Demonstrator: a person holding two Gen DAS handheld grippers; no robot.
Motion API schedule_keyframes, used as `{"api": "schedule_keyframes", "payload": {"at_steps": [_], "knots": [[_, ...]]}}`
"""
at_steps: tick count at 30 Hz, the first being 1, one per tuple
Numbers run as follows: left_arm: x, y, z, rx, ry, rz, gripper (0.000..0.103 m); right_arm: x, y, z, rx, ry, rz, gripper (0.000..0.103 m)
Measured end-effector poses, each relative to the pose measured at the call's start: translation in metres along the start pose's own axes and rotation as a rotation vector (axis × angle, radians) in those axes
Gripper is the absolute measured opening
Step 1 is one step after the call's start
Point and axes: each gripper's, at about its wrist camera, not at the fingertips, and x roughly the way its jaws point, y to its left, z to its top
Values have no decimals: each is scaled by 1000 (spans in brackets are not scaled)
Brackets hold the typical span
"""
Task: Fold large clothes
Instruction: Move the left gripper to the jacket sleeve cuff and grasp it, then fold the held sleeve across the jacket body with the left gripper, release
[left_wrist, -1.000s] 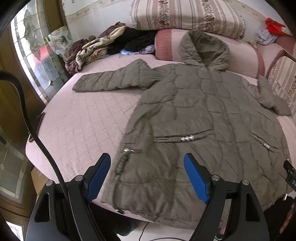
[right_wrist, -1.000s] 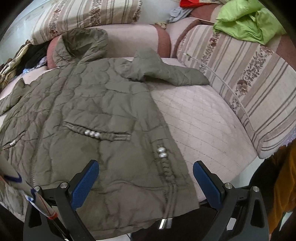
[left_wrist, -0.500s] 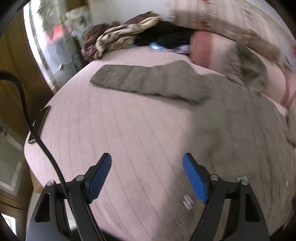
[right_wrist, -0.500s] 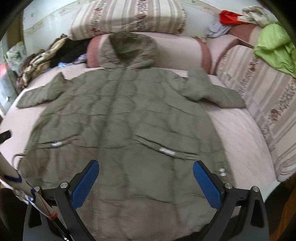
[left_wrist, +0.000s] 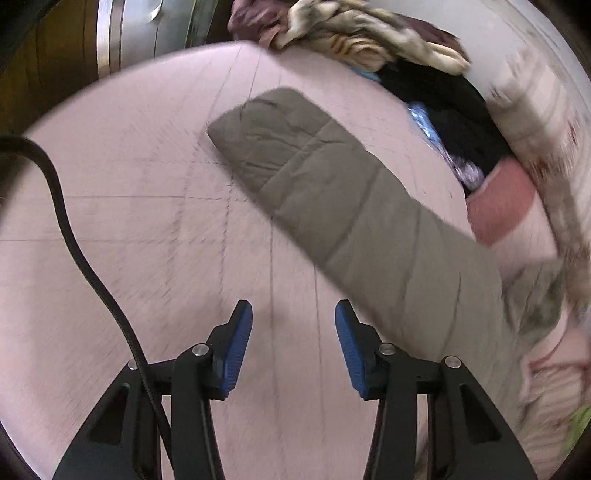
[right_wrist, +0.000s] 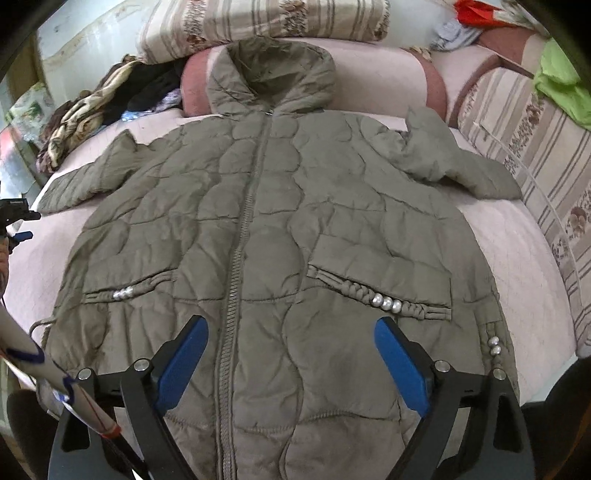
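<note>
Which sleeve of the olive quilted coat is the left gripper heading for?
The straight, flat-lying sleeve beside the heaped clothes, not the bent sleeve by the striped cushions.

A pink quilted bed (right_wrist: 517, 280) carries everything. At its head lies a striped pillow (right_wrist: 266, 18); left of that, a clothes heap (right_wrist: 85, 118). A green cloth (right_wrist: 561, 88) tops the striped cushion (right_wrist: 535, 155) on the bed's right.

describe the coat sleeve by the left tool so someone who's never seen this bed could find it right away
On the pink quilted bed, an olive padded coat lies flat, front up, hood toward the striped pillows. The sleeve is the one stretched out straight toward the heap of brown and cream clothes, ahead of the open left tool. Unlike the other sleeve, it lies by that heap, not the striped cushions.
</note>
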Motion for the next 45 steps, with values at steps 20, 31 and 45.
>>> {"api": "schedule_keyframes", "payload": {"at_steps": [20,31,45], "knots": [[4,-68,51,36,-42,-93,8,27,-19,2,-10,41,-109,89],[-91,-244,-88,490,-46,-341,6,-1,-42,-11,53,-21,-66,89],[-9,-313,-313,890,110,-51,12,-20,-108,-25,200,-30,-44,89]]}}
